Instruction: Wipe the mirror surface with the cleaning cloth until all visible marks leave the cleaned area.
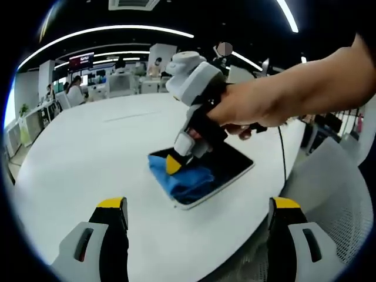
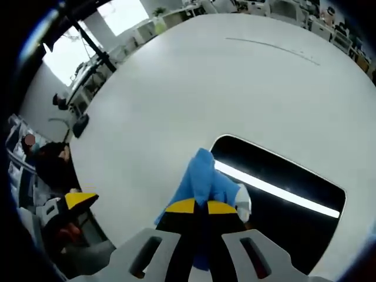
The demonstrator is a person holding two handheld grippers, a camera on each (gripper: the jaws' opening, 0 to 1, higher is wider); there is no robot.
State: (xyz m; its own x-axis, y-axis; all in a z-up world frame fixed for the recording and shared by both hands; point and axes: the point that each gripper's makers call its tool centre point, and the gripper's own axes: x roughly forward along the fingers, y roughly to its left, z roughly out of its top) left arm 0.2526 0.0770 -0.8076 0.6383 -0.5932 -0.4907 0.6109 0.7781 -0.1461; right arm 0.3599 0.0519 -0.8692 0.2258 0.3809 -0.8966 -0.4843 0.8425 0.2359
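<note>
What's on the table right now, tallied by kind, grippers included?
Mirror: 1
Blue cleaning cloth: 1
Grippers: 2, the left gripper open over the white table, the right gripper shut on the cloth at the mirror's edge
Total: 4

One mirror [image 1: 226,167], one cloth [image 1: 185,176]
</note>
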